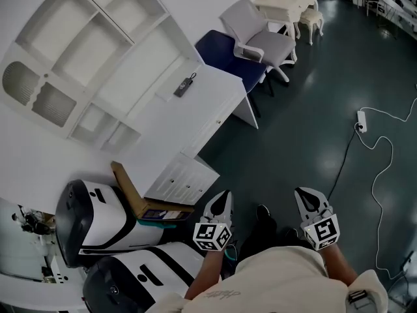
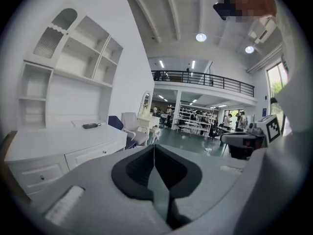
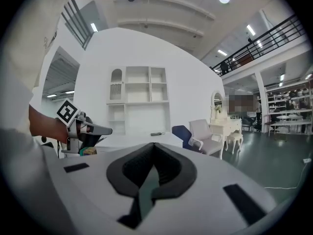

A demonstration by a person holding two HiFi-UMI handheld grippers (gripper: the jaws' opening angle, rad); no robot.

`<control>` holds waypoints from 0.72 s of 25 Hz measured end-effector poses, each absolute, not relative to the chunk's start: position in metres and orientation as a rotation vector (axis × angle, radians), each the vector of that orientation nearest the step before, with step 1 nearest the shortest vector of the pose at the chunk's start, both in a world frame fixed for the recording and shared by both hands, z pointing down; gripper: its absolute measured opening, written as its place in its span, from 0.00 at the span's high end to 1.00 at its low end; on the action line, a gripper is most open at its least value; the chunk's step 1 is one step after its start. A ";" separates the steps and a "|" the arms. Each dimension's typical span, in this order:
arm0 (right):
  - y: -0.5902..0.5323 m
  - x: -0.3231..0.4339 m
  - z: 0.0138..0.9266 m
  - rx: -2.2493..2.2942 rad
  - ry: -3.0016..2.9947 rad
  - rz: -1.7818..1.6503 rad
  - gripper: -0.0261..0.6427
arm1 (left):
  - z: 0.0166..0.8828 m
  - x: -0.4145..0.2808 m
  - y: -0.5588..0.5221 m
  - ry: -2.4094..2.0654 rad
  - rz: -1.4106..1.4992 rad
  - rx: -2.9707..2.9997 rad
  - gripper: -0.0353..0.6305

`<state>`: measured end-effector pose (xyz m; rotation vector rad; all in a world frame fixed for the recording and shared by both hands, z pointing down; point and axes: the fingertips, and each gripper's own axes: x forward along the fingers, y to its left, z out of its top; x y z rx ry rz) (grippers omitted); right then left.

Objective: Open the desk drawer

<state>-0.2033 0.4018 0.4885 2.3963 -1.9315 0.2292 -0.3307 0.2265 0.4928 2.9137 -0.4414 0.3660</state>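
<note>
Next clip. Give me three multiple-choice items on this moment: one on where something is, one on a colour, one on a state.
1. Where does the small dark object lie?
A. on the desk top
B. on the floor
C. on a chair seat

2. What colour is the chair that stands against the desk's far end?
A. red
B. blue
C. yellow

3. How are the left tongs?
A. wide open
B. shut on a drawer knob
C. shut with nothing between them

Answers:
1 A, the object rests on the white top.
2 B, the chair is dark blue in the head view.
3 C, the left gripper view shows the jaws together on nothing, away from the desk.
</note>
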 end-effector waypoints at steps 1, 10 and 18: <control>0.392 -0.201 0.487 2.394 -1.927 0.236 0.96 | 0.489 -0.324 0.216 -0.427 0.347 2.917 0.92; 0.261 -0.179 0.428 2.318 -1.940 0.002 0.96 | 0.458 -0.275 0.105 -0.272 0.126 2.956 0.92; 0.218 -0.150 0.422 2.584 -2.000 0.265 0.96 | 0.444 -0.240 0.053 -0.188 0.061 2.992 0.92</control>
